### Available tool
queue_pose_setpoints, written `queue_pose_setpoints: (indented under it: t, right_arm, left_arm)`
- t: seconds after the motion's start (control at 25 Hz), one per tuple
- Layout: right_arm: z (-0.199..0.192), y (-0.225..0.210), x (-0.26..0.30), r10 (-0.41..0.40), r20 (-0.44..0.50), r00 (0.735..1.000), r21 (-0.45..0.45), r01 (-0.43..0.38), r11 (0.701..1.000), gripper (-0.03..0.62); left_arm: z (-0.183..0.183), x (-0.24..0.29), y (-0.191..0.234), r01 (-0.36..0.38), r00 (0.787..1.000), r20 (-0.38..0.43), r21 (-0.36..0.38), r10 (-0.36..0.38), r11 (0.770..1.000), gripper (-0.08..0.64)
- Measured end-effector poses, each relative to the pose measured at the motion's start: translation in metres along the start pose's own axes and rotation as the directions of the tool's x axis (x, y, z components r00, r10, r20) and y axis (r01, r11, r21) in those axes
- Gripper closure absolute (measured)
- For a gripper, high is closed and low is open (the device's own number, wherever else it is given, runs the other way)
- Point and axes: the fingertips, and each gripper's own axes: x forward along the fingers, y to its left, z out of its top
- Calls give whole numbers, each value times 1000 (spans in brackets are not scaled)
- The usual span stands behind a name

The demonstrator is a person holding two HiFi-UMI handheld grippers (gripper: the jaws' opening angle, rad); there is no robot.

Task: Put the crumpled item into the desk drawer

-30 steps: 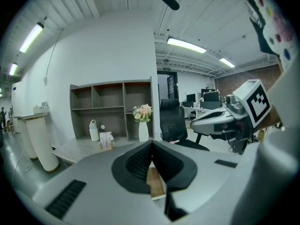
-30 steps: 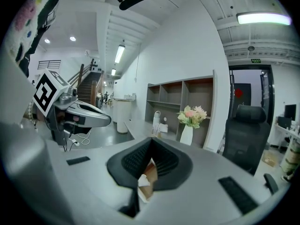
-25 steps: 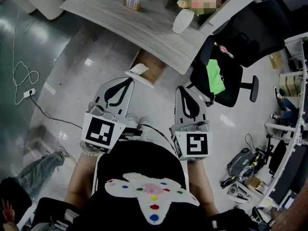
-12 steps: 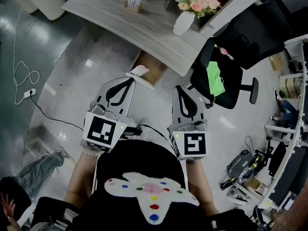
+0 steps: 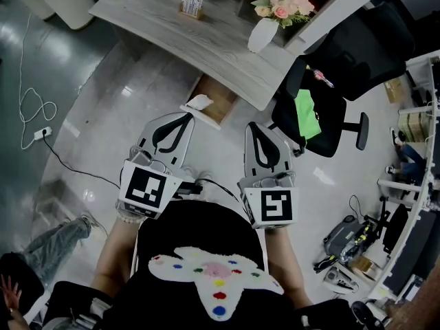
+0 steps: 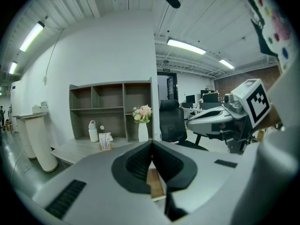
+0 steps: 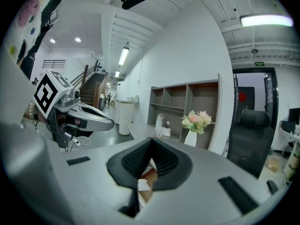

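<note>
While we stand facing the grey wooden worktop (image 5: 172, 26), both claws hang out in front of us and neither one carries anything. Left claw (image 5: 181, 117): jaws pressed fully together, nothing between the pads. Right claw (image 5: 255, 127): same story, jaws meeting at the tips, empty. And there's the crumpled item (image 5: 199, 102), a white wad, sitting at the near front edge of the desk drawer (image 5: 220, 103), which stands pulled out from under the worktop with its brown wooden inside showing. From up here we can't quite say whether the wad lies down inside the drawer or is perched on its front rim. The right gripper view shows it white against the wood, beyond the closed jaws, and that doesn't settle it either. Our read: the wad is out of our grip and at the drawer, so the main part of the job looks done or very nearly so. What may be left is nudging it fully in, if it does sit on the rim, and perhaps pushing the drawer shut, though the task doesn't ask for that. Up on the worktop the white vase of flowers (image 5: 263, 29) and a small box (image 5: 190, 0) stand well clear of us, and the black office chair (image 5: 323, 115) waits off to the right.
</note>
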Motion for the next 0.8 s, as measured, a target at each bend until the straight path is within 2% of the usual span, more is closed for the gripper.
queue_pose_setpoints:
  t: [0.4, 0.8]
  right_arm:
    - [0, 6, 0, 13, -5, 1000, -6, -13, 1000, 589]
    - [-2, 6, 3, 17, -11, 1000, -5, -17, 1000, 589]
  left_arm:
    - [2, 0, -3, 12, 1000, -9, -27, -12, 1000, 548]
    - [-8, 1, -1, 7, 1000, -28, -6, -7, 1000, 549]
